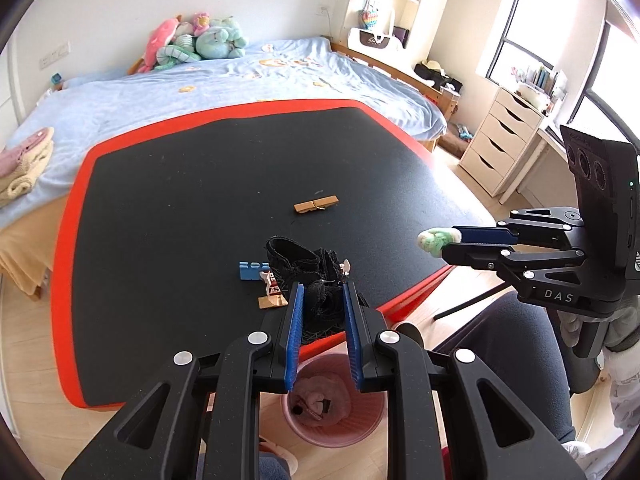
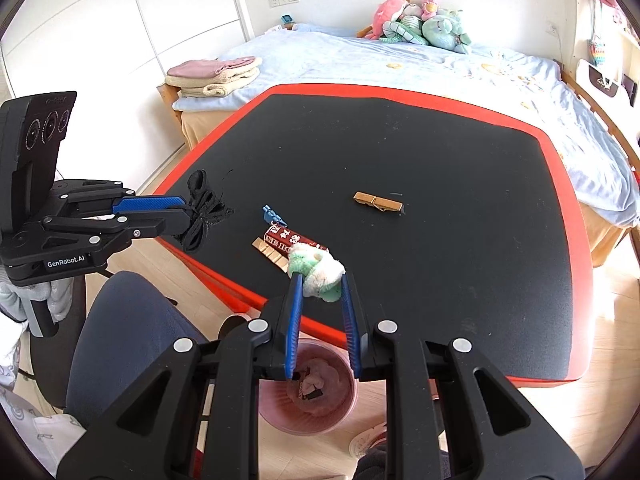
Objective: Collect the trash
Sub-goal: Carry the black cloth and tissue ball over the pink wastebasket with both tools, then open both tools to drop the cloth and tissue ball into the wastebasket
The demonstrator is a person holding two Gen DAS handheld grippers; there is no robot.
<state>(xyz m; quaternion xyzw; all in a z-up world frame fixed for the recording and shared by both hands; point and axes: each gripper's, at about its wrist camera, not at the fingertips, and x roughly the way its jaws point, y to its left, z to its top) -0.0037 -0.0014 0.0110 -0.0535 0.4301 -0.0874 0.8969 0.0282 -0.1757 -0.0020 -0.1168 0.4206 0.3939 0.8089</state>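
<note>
While the pink wastebasket (image 2: 308, 396) stands on the floor just below the near worktop edge, already holding crumpled pinkish scraps, both tools hang above that edge. The left tool (image 1: 323, 312) is clamped on a tangled black mesh cloth (image 1: 316, 280), its blue pads (image 1: 295, 332) pressed against the bundle's sides; from the right wrist view the same cloth (image 2: 204, 212) dangles past the red border of the worktop (image 2: 440, 152). The right tool (image 2: 322, 292) pinches a green-and-white fluffy wad (image 2: 318, 270) at its fingertips, and the left wrist view shows that wad (image 1: 436, 239) sticking out beyond the closed fingers, off the worktop's corner.

Just beyond the tools, near the front edge, lie a red-brown snack wrapper (image 2: 286, 236), a small tan ridged piece (image 2: 270, 254) touching it, and a small blue plastic piece (image 2: 273, 214) just beside the wrapper's far end. Farther in, near the middle of the black surface, a wooden clothespin (image 2: 378, 202) lies flat, well apart from the rest.

Behind the worktop stretches a bed (image 2: 400, 64) with a light blue sheet, folded towels (image 2: 214, 76) at one corner and plush toys (image 2: 420, 24) against the wall.
</note>
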